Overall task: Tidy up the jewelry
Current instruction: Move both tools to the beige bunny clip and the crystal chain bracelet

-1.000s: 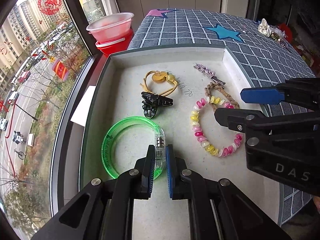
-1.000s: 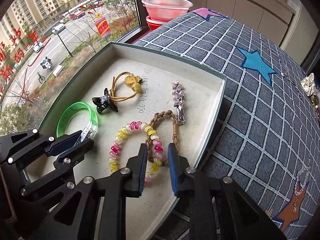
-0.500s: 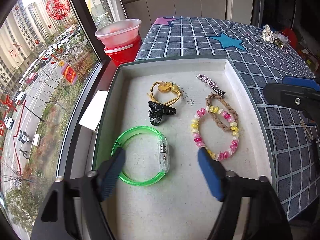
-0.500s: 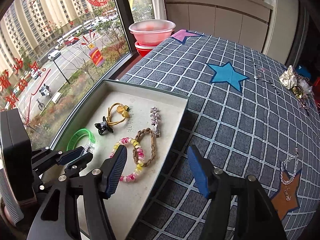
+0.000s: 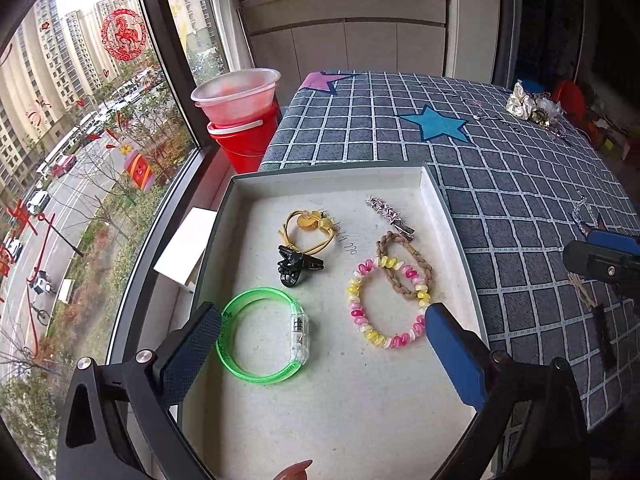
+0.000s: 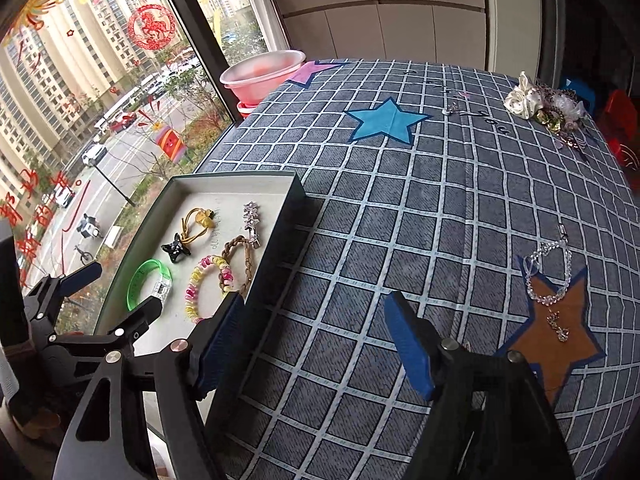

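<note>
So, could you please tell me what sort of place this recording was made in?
Probably a room in a high-rise flat: a table under a checked star-patterned cloth stands by a large window overlooking apartment blocks and a street, with built-in cabinets behind.

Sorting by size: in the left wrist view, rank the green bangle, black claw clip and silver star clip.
1. Green plastic bangle, though nearest the camera.
2. and 3. Black claw hair clip and silver star hair clip: alike.

Beyond the far left corner of your tabletop (image 5: 500, 184), with its grid-patterned cloth (image 6: 400, 220) and blue star (image 6: 386, 122), a clear plastic bowl (image 5: 236, 94) sits on a red bucket (image 5: 248, 144). Beside the window (image 5: 72, 152) lies a white card (image 5: 182, 250); cabinets (image 5: 348, 42) stand behind.
</note>
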Demonstrator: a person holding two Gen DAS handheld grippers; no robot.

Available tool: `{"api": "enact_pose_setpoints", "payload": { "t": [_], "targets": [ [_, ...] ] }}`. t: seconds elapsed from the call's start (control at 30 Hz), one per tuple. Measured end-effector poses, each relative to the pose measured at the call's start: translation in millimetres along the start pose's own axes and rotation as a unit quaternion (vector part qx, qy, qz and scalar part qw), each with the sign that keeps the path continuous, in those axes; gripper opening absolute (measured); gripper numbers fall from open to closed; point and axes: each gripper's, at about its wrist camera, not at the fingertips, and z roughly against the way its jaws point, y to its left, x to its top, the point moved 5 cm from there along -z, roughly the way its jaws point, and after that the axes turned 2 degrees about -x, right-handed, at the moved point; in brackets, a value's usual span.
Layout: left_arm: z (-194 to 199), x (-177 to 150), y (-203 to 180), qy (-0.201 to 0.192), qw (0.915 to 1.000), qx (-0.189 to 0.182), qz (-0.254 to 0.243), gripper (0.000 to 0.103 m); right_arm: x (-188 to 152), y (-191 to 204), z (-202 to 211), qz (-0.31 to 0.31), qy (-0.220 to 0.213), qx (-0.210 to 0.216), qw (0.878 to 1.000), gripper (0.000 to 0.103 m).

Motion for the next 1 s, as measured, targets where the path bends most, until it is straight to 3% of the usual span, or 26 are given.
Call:
{"api": "enact_pose_setpoints", "payload": {
  "t": [0.3, 0.6, 0.83, 1.0],
  "targets": [
    [8.0, 10.4, -60.0, -0.001, 0.9972, -0.060, -0.044, 0.103, -29.4, -80.3, 30.3, -0.089, -0.013, -0.032, 0.995, 0.083],
    [4.5, 13.1, -133.9, 0.019, 0.9902, -0.085, -0.109, 0.103, -70.1, -159.1, 61.7, -0.177, -0.025, -0.077, 0.981, 0.083],
    [-3.1, -2.8, -185.2, 0.051, 0.9817, -0.117, -0.141, 0.103, -97.6, -193.7, 68.7, -0.208, -0.017, -0.107, 0.972, 0.083],
    [-16.7, -6.4, -202.2, 0.074, 0.9802, -0.124, -0.135, 0.103, -100.8, -201.8, 66.0, -0.205, -0.015, -0.113, 0.972, 0.083]
  ]
}}
